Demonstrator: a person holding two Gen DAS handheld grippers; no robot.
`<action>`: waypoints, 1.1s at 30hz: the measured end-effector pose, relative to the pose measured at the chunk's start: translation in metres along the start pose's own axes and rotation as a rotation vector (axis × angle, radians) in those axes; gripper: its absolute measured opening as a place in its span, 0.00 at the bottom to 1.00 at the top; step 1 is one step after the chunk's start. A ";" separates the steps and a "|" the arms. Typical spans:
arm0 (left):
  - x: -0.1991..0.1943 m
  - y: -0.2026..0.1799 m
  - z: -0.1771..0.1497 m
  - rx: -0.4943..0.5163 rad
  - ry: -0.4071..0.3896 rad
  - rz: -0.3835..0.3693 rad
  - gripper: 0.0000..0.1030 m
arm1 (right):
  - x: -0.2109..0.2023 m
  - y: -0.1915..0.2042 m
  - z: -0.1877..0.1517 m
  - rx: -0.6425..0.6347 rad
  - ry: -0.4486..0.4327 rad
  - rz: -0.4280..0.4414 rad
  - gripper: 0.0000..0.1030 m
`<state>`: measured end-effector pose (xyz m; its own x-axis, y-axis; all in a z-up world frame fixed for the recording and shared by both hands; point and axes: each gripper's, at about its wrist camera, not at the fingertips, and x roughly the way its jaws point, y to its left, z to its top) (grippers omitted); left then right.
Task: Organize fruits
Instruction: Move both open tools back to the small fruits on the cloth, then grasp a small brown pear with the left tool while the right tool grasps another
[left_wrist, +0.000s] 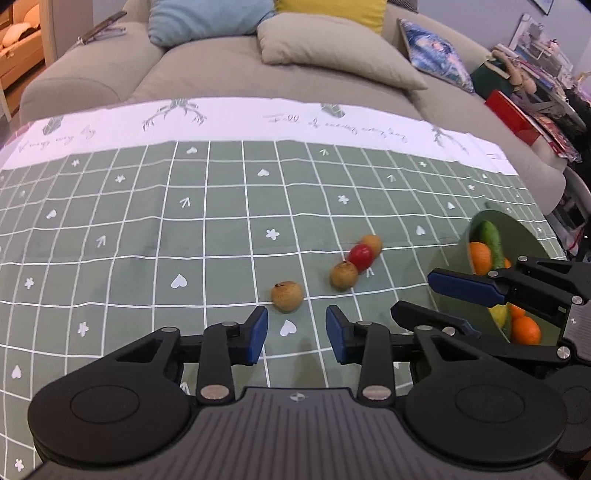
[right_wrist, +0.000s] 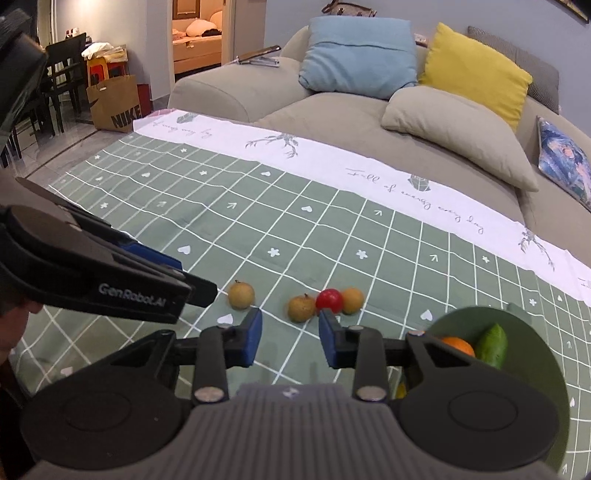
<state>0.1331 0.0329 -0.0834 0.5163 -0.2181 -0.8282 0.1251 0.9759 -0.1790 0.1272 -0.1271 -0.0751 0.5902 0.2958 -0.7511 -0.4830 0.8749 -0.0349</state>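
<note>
1. On the right side of the table sits a round, smooth green bowl (right_wrist: 524, 325), and it is already well stocked: an orange (right_wrist: 458, 345) and a green fruit (right_wrist: 491, 345) lie near its far wall, with another orange (left_wrist: 526, 329) and something yellow (left_wrist: 498, 315) nearer the front.
2. Four small round fruits remain loose on the cloth (left_wrist: 147, 240). A tan one (left_wrist: 287, 296) lies alone, just ahead of the left gripper (left_wrist: 297, 334).
3. The other three bunch together in a short row: a tan fruit with a dark stem spot (left_wrist: 344, 275), a glossy red one (left_wrist: 361, 255) touching it, and a second tan one (left_wrist: 372, 243) tucked against the red from behind.
4. The left gripper hangs low over the cloth, its blue pads (left_wrist: 258, 334) set wide apart with nothing between them.
5. The right gripper (right_wrist: 290, 341) is likewise spread wide and holding nothing. It hovers just in front of the clustered three, with the bowl at its right side.
6. The cloth is soft-looking, sage green with a white grid, small hearts, flowers and arrows, and a white printed border along the far edge.
7. Behind the table is a beige sofa (right_wrist: 332, 110) carrying plump cushions: blue (right_wrist: 358, 51), yellow (right_wrist: 476, 70) and beige (right_wrist: 458, 129).
</note>
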 end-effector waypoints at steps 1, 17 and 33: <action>0.005 0.002 0.002 -0.003 0.010 -0.004 0.41 | 0.005 0.000 0.001 -0.004 0.008 -0.002 0.27; 0.067 0.010 0.018 -0.028 0.107 -0.015 0.39 | 0.063 -0.007 0.008 -0.015 0.100 0.001 0.22; 0.075 0.018 0.018 -0.072 0.135 -0.043 0.29 | 0.088 -0.002 0.012 -0.061 0.125 -0.014 0.22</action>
<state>0.1896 0.0342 -0.1395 0.3931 -0.2605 -0.8818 0.0812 0.9651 -0.2489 0.1878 -0.0978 -0.1327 0.5141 0.2305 -0.8262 -0.5159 0.8526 -0.0831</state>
